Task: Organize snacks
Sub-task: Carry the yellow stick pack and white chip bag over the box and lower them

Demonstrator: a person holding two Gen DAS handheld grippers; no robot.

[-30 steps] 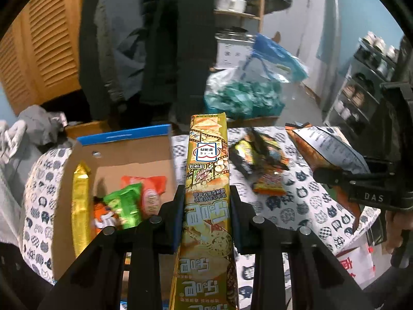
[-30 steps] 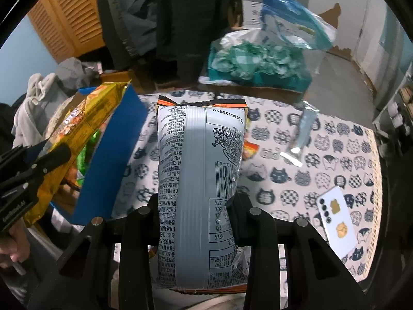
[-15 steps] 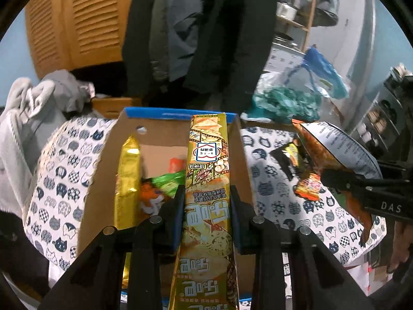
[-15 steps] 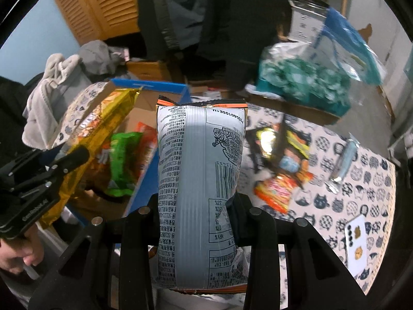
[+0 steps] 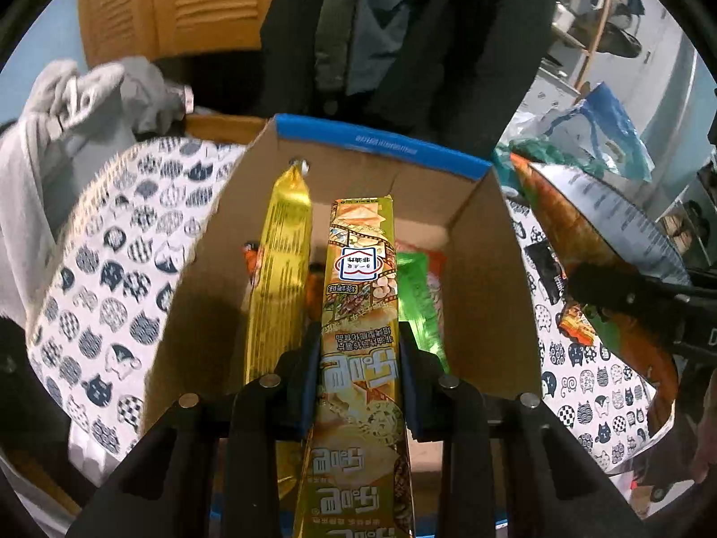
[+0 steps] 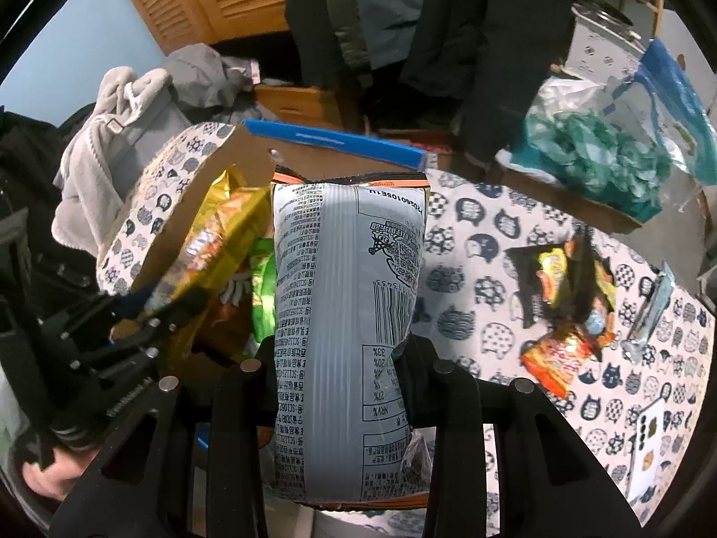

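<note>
Left tongs: clamped on gold snack box, held over cardboard box.
Right tongs: clamped on grey snack bag.

right gripper clamps a grey snack bag beside the box.

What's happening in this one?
A person is sorting snacks into a cardboard box with two handheld tongs. The left tongs grip a long gold snack pack over the open box, which already holds several packets. The right tongs hold a grey chip bag beside it. A few snack packets remain on the cat-print tablecloth.
</note>
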